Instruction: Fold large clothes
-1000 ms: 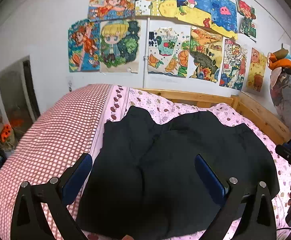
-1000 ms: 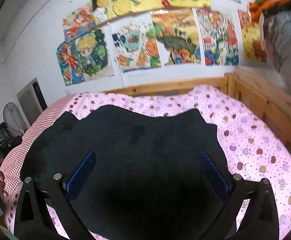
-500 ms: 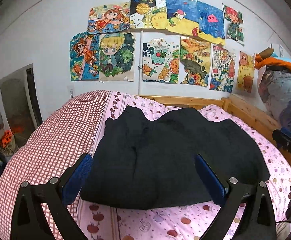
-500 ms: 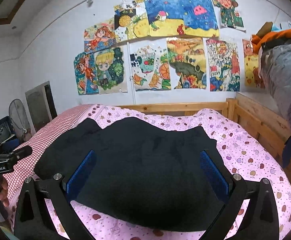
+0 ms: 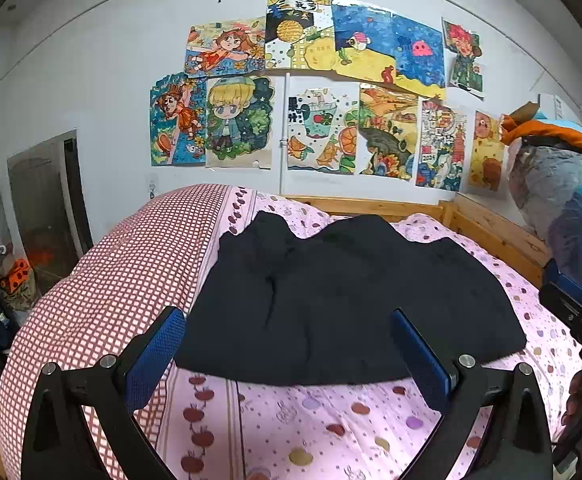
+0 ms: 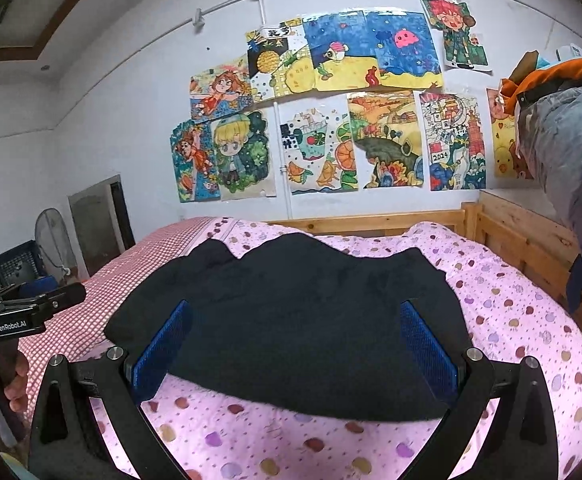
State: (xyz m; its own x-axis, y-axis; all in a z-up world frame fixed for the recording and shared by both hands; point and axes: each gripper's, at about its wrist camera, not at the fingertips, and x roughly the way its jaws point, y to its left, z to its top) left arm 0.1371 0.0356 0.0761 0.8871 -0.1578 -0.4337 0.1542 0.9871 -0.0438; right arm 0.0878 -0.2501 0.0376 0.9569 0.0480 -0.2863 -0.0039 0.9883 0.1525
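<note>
Tools withdrawn, black garment [image 5: 343, 304] folded flat

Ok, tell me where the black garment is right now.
The black garment lies flat on the pink dotted bedsheet, centred in both wrist views, beside the red checked cover, short of the wooden headboard.

Colourful drawings [image 5: 315, 92] cover the white wall [image 5: 91, 80] above a wooden bed frame [image 6: 531, 240].

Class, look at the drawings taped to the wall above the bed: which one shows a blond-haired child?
The drawing in the lower row, second from the left: a blond child in a cap among green leaves. Its left neighbour shows an orange-haired figure.
</note>
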